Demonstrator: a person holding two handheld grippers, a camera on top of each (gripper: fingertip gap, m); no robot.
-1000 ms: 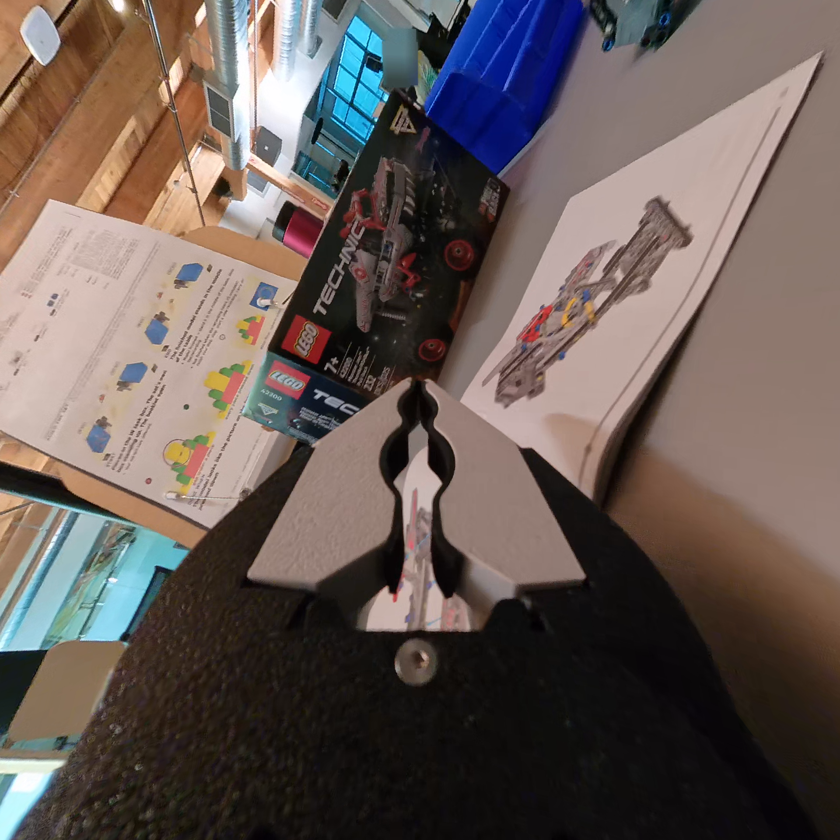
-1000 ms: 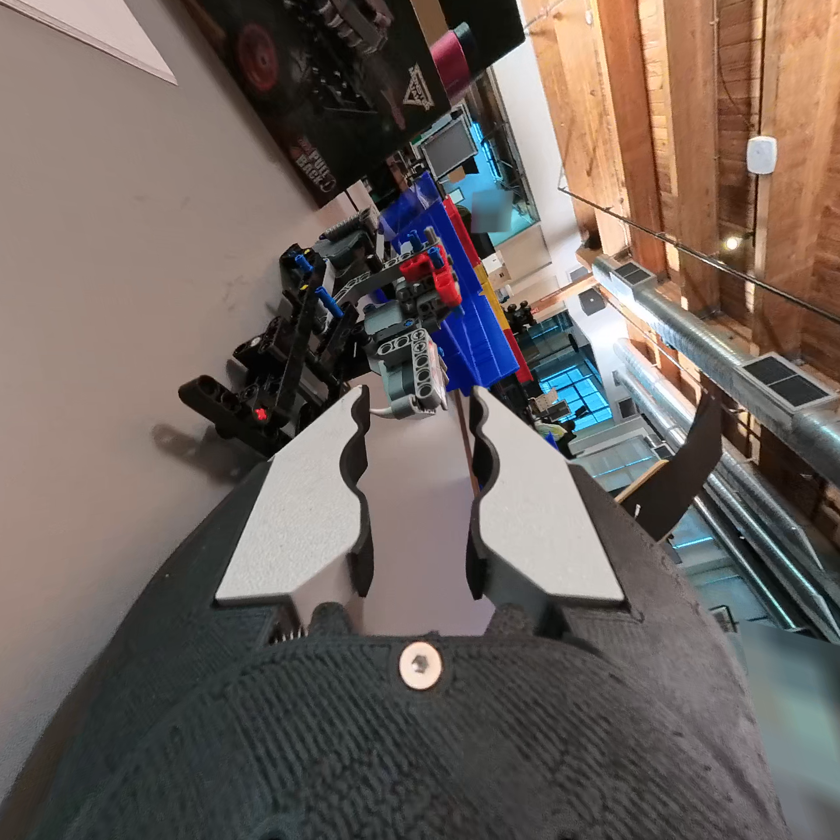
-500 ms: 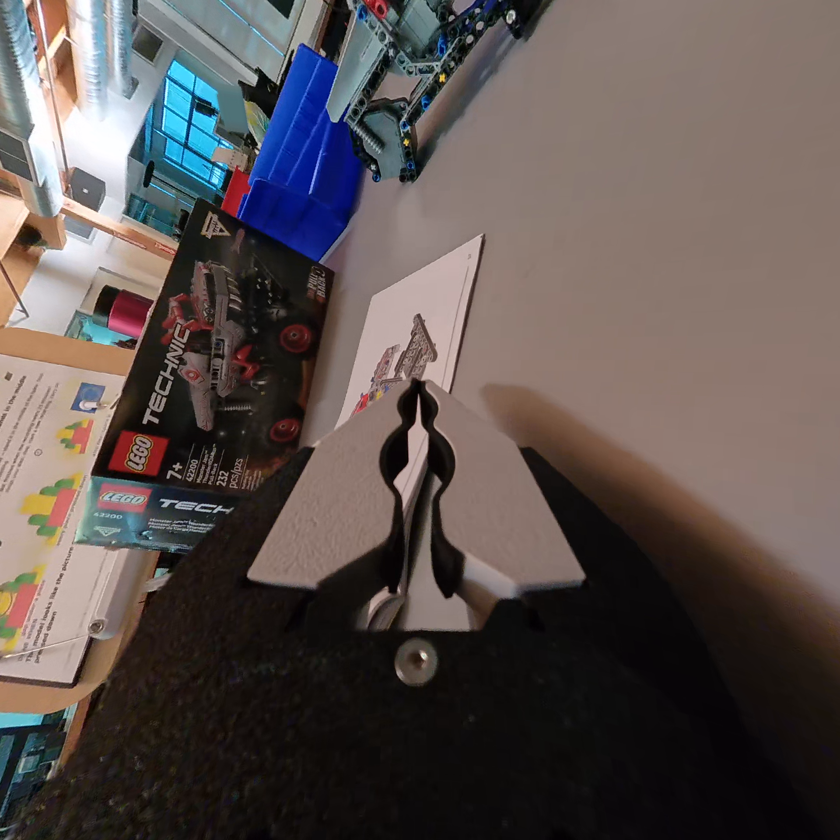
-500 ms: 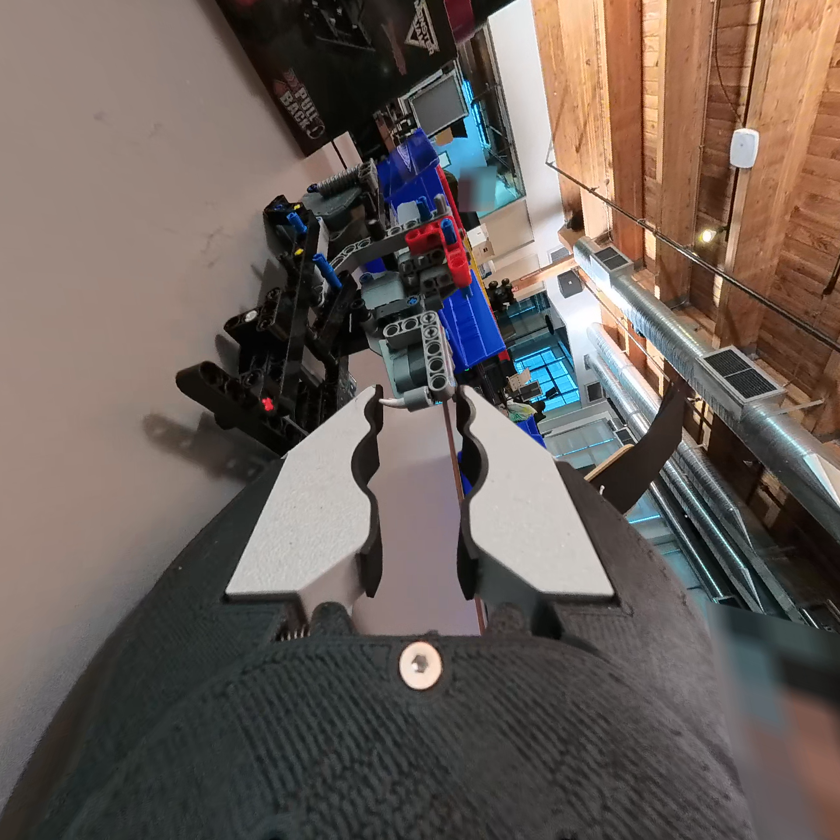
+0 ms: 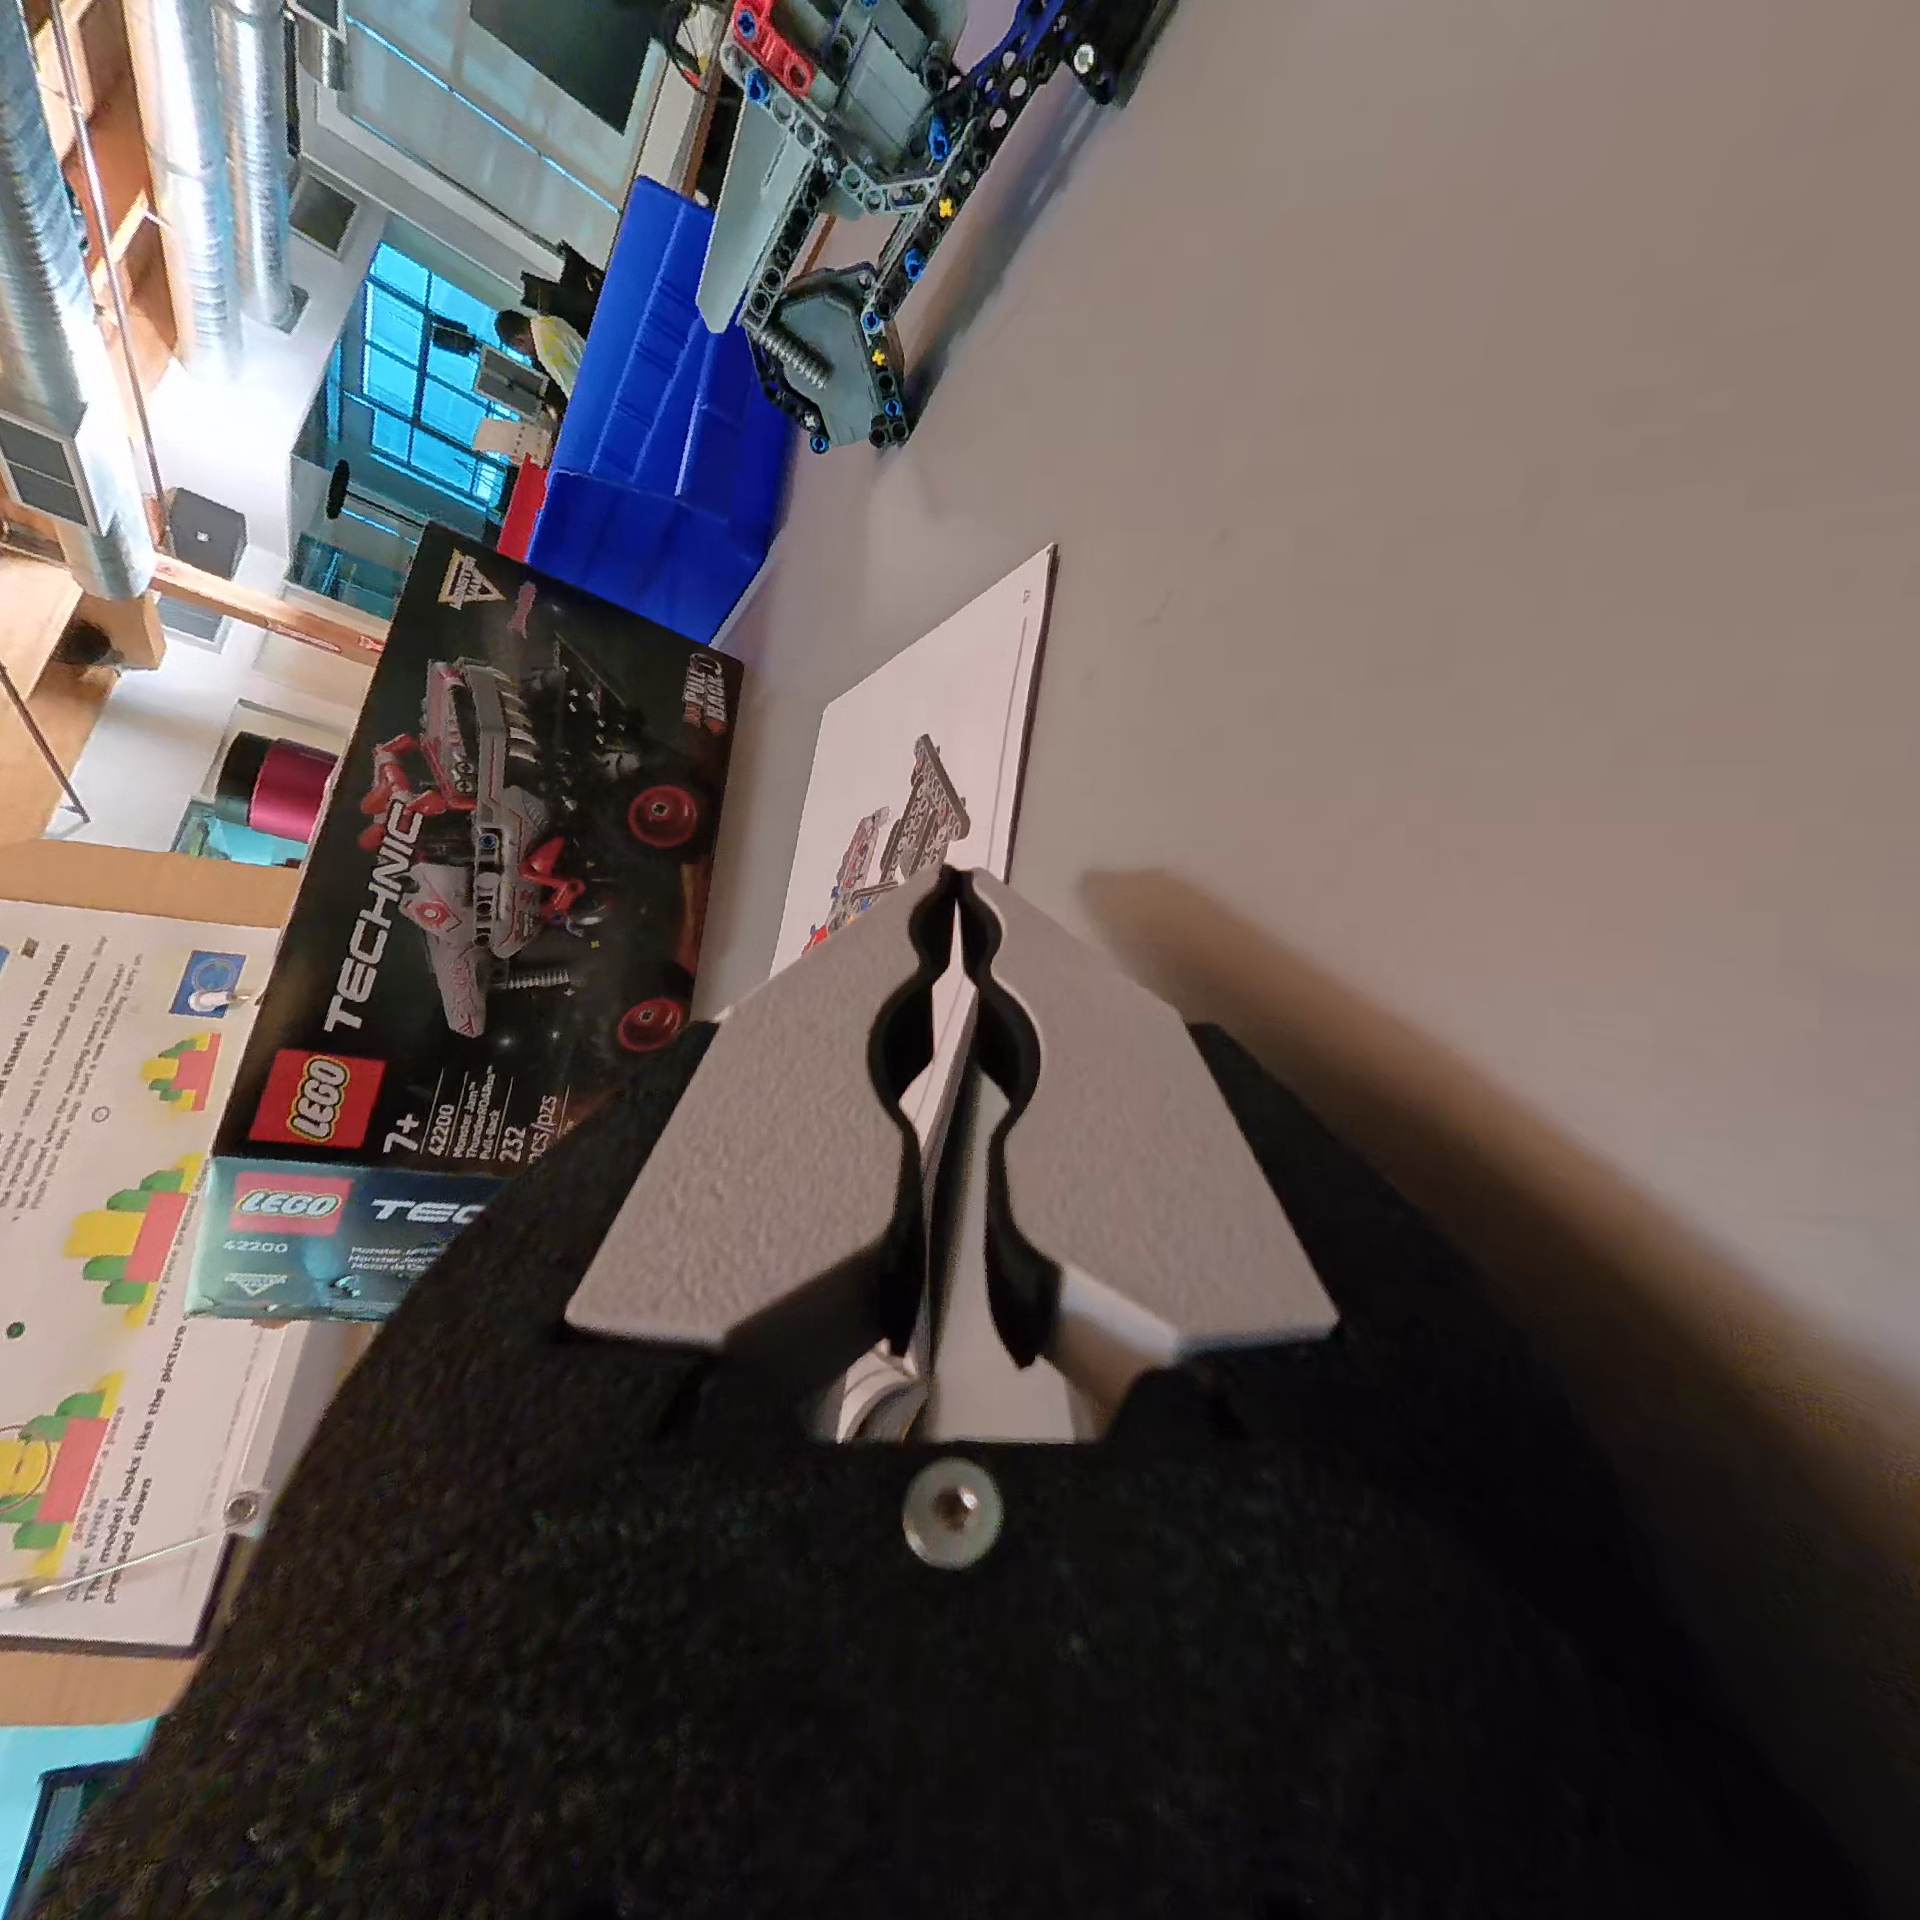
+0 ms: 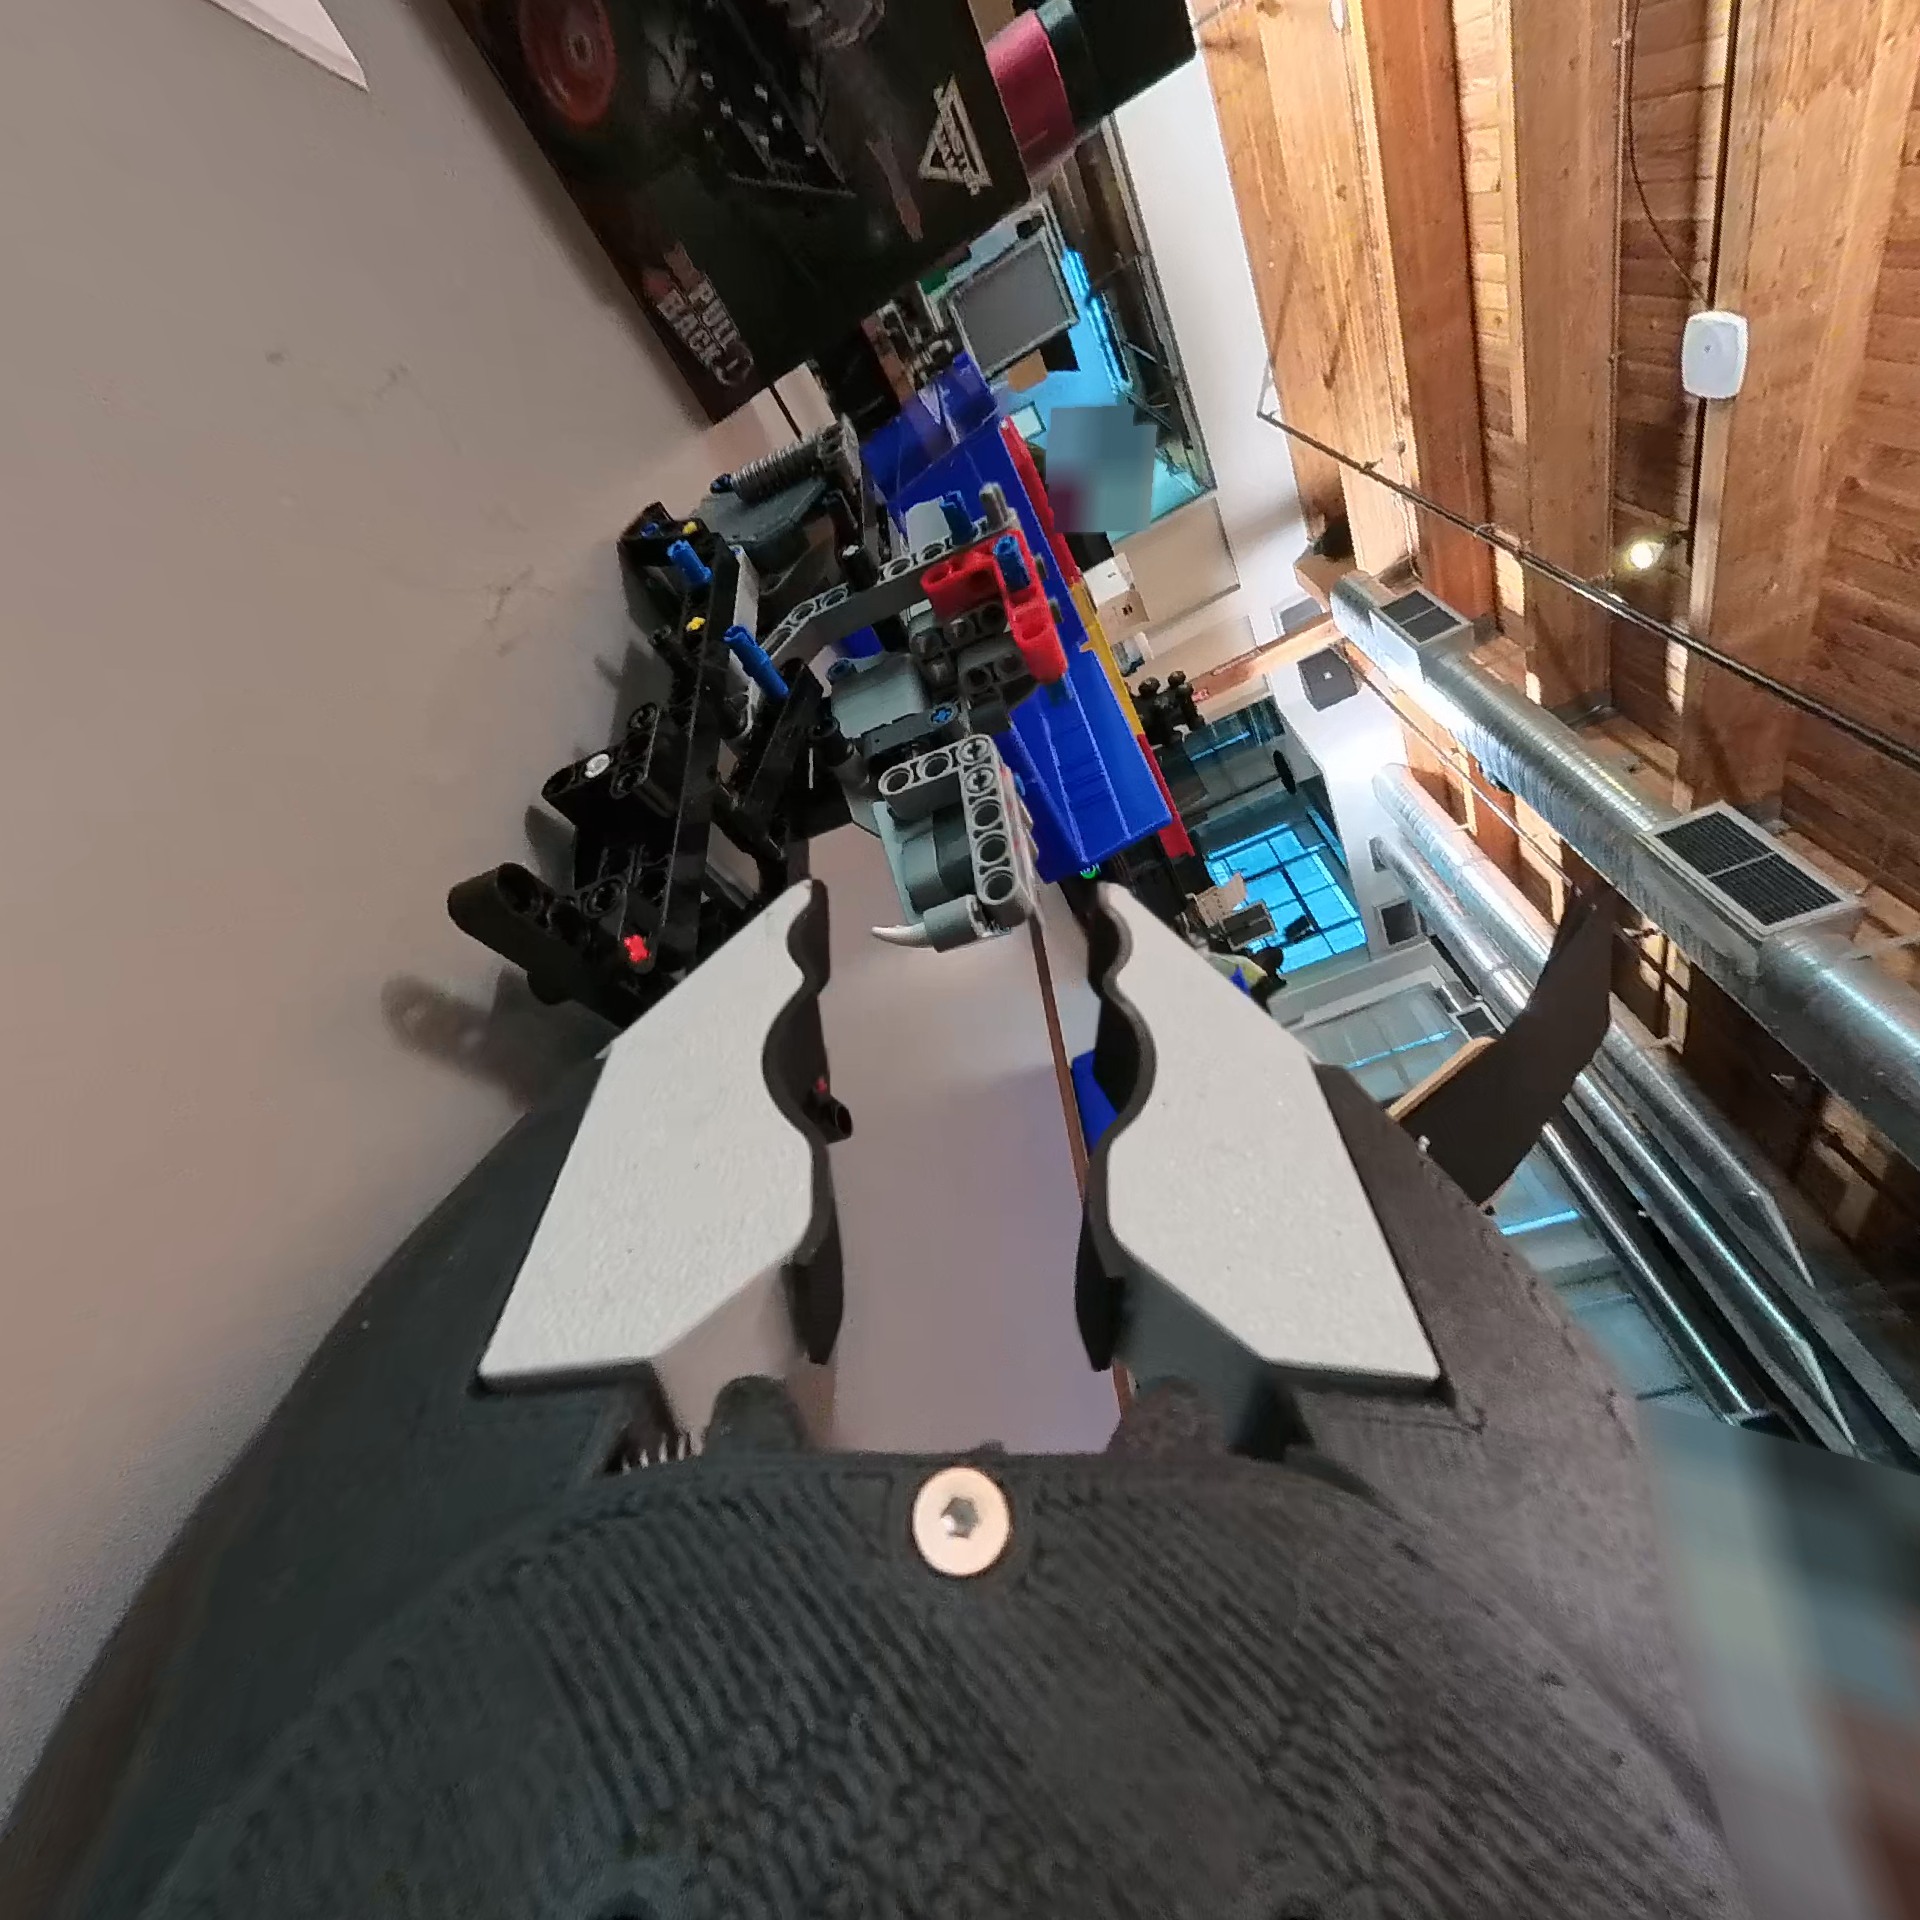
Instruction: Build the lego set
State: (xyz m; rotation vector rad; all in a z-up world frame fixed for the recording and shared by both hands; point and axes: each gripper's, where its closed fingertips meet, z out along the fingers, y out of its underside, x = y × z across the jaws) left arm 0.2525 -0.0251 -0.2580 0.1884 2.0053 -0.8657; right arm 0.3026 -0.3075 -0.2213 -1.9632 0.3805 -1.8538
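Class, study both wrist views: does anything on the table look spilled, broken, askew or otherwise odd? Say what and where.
Nothing stands out. The half-built lego model sits intact on the grey table, the instruction booklet lies flat beside the set's box, and no loose pieces are scattered. The left gripper is shut and empty, the right gripper open.

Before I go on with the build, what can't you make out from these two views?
- Left wrist view: booklet lower part hidden behind the left gripper; its drawing is too small.
- Left wrist view: model cut by the top edge.
- Right wrist view: model's near end hidden behind the right gripper.
- Right wrist view: box cut by the top edge.
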